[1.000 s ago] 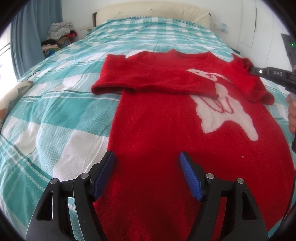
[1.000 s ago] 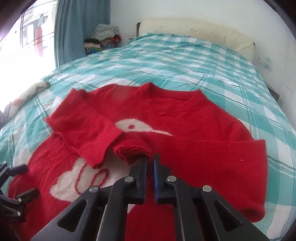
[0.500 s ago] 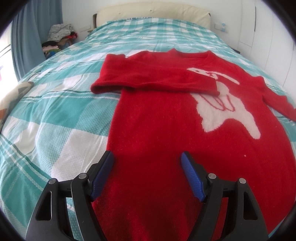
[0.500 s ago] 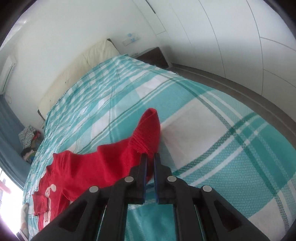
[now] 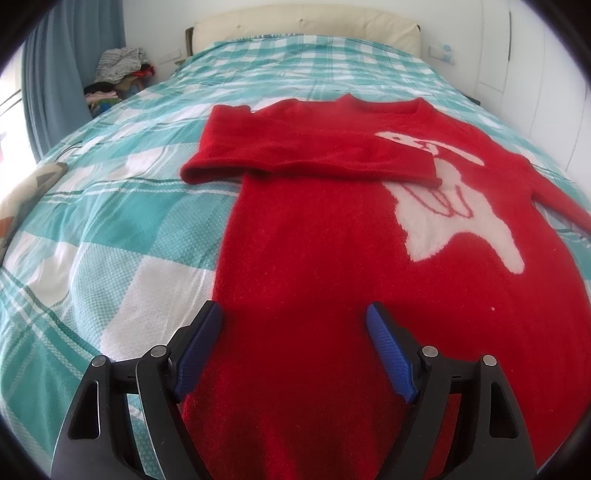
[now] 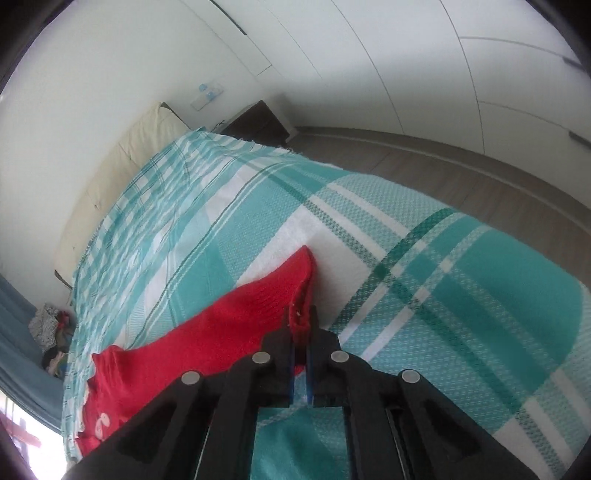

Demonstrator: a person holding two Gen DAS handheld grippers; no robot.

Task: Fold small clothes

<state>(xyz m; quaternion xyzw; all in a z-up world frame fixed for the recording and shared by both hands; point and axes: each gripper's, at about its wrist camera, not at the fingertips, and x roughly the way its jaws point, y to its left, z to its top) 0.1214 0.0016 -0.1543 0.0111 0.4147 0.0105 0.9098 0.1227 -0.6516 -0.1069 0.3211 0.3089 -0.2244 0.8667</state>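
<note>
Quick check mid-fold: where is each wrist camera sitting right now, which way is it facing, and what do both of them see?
Left wrist: low over the sweater's hem, facing up the bed toward the headboard; the open left gripper shows, its jaws just widened, gripping nothing.
Right wrist: rolled, beside the bed, facing across the bedspread toward the wardrobe; the right gripper is shut on the sleeve.
Shared: sweater, bed, headboard.

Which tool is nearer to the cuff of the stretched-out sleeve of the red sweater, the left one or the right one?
Right. The right tool is shut on the sleeve cuff, out on the blanket. The left tool hangs open over the red sweater near its hem, far from that cuff.
</note>
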